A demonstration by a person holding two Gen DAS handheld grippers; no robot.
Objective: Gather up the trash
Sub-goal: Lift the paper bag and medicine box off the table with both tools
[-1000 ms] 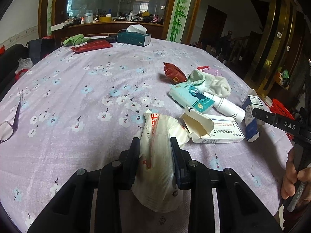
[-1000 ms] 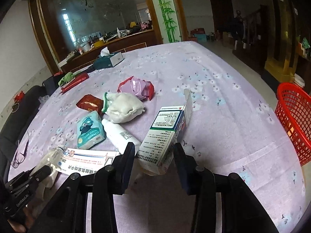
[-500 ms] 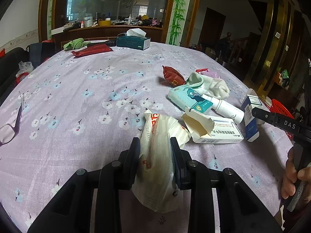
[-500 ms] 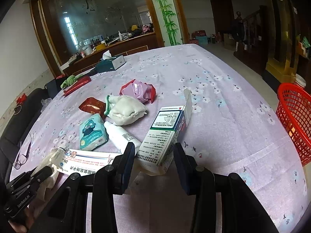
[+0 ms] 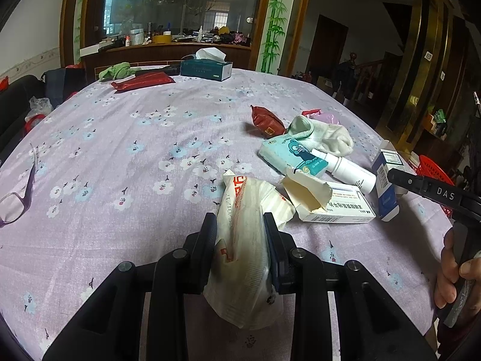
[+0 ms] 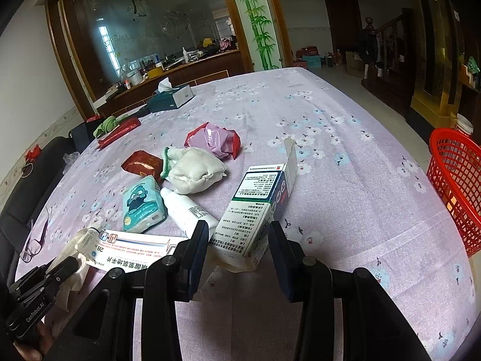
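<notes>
The left gripper (image 5: pixel 240 234) has its two fingers pressed in against a crumpled white wrapper (image 5: pixel 245 240) with red print, which bulges out before and behind them and hangs just over the cloth. The right gripper (image 6: pixel 239 240) holds a blue-and-white medicine box (image 6: pixel 258 207) between its fingers; the box is tilted, its top flap open and standing up, and both fingers lie against its sides. Both work near the close rim of a round table (image 6: pixel 345 162) under a lilac flowered cloth. To the right gripper's right the cloth is bare as far as the table edge, and beyond that edge stands a red basket (image 6: pixel 457 186) on the floor. To the left gripper's left lies a wide open stretch of cloth, with only a pair of glasses (image 5: pixel 15 201) near the far left rim. Between the two grippers the trash is crowded: a flat white carton (image 5: pixel 333 207) with a torn open end, a white bottle (image 5: pixel 345 168) lying on its side, a teal tissue pack (image 5: pixel 291 156), a white sock (image 5: pixel 324 135), a dark red pouch (image 5: pixel 266 120) and a crumpled pink and red bag (image 6: pixel 213 138). At the far rim sit a tissue box (image 5: pixel 207 67), a long red packet (image 5: pixel 142 80) and a green cloth (image 5: pixel 115 70).
</notes>
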